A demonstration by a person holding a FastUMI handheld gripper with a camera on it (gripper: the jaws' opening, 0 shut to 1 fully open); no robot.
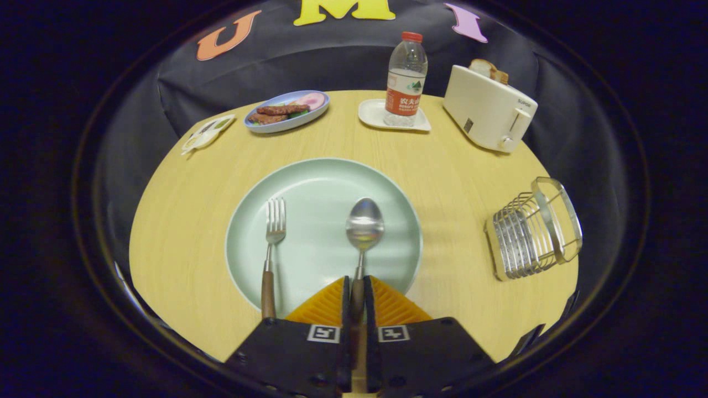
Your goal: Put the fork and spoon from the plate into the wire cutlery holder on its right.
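A pale green plate lies on the wooden table just ahead of my fingers. A fork with a brown handle rests on the plate's left half, tines pointing away. A spoon lies on the right half, bowl away from me. Its brown handle runs back between my two fingers, and my gripper is shut on that handle. The bowl still seems to lie on the plate. The wire cutlery holder stands on the table to the plate's right, apart from it.
Beyond the plate stand a water bottle on a small white tray, a white toaster with bread in it, a blue dish of food and a small white item near the table's left edge.
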